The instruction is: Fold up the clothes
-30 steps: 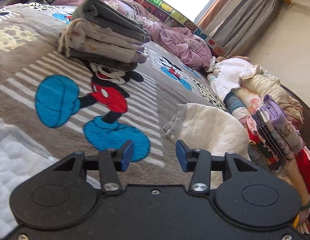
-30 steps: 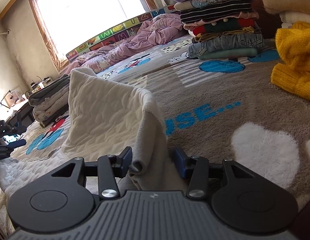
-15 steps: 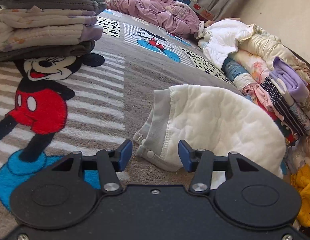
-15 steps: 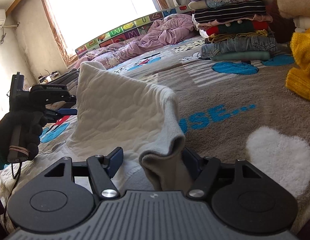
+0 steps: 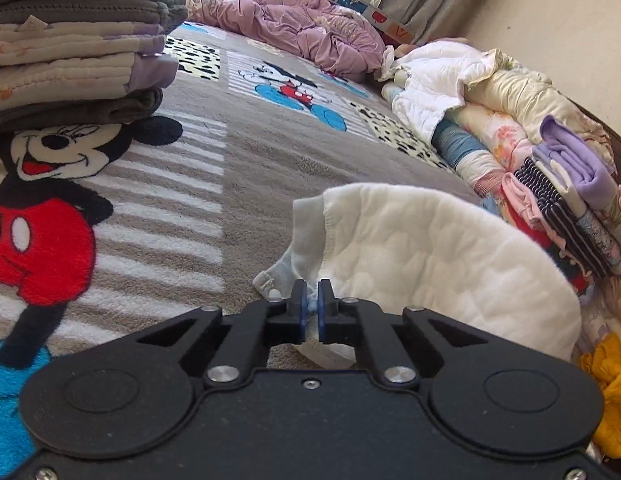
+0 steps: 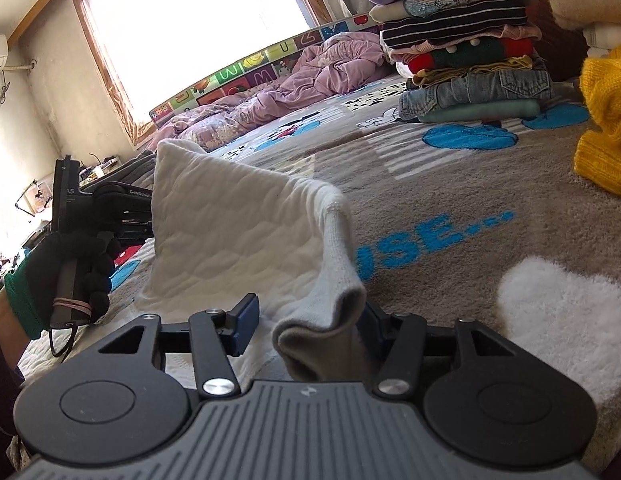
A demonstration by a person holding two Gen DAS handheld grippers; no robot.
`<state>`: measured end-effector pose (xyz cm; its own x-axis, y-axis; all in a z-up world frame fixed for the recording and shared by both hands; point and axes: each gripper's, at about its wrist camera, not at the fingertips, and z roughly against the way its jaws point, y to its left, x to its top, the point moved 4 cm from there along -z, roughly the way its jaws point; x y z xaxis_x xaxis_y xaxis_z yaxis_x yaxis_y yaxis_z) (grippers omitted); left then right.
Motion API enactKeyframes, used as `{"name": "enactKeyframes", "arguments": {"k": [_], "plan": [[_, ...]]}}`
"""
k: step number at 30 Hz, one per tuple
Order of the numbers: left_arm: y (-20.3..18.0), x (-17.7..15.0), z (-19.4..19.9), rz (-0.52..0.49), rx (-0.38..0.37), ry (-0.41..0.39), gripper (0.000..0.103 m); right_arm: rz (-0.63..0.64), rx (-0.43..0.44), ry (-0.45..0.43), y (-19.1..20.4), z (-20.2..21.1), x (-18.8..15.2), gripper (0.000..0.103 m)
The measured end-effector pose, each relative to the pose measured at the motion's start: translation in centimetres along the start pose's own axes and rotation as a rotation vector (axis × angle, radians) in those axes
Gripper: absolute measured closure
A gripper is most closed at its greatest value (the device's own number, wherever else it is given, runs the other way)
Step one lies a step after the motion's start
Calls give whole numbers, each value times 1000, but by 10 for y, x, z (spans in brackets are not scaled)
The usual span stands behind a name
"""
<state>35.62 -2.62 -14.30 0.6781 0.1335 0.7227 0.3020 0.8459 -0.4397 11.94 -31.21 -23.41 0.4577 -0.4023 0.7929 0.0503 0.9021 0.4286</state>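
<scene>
- While folded stacks (image 5: 78, 48) stand around the rug (image 5: 250, 152), the white garment (image 5: 430, 248) lies humped, half-folded.
- Left gripper (image 5: 309, 308) pinches its grey hem.
- Right gripper (image 6: 306, 320) gapes wide, cuff between.

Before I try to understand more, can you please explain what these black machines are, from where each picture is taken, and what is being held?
They are not robots: a person holds one two-finger tool in each hand, each with its own camera looking along its jaws. The left camera shows the left gripper shut on the grey cuff of a white quilted garment. The right camera shows the right gripper open around another cuff, and the gloved hand carrying the other tool. All lies on a cartoon-mouse blanket, between stacks of folded clothes.
</scene>
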Motion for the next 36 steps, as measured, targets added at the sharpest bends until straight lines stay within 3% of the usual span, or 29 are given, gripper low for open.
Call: {"name": "enactKeyframes", "arguments": {"k": [7, 18, 24, 27, 29, 30, 31, 36], "plan": [[9, 24, 52, 33, -24, -128, 102, 41, 0, -13, 6, 6, -1, 76], [49, 57, 143, 94, 2, -315, 102, 48, -24, -27, 8, 16, 4, 79], [95, 52, 181, 128, 85, -345, 102, 36, 1, -50, 14, 9, 18, 79], [121, 42, 174, 151, 138, -302, 101, 20, 7, -43, 14, 1, 26, 79], [142, 32, 159, 224, 148, -201, 77, 15, -17, -28, 12, -6, 28, 79], [151, 27, 157, 276, 155, -186, 53, 10, -25, -20, 11, -8, 29, 79], [159, 21, 159, 324, 151, -186, 48, -1, -27, -14, 8, -7, 27, 79], [157, 7, 143, 420, 42, -55, 45, -54, -35, 17, -4, -4, 17, 71]]}}
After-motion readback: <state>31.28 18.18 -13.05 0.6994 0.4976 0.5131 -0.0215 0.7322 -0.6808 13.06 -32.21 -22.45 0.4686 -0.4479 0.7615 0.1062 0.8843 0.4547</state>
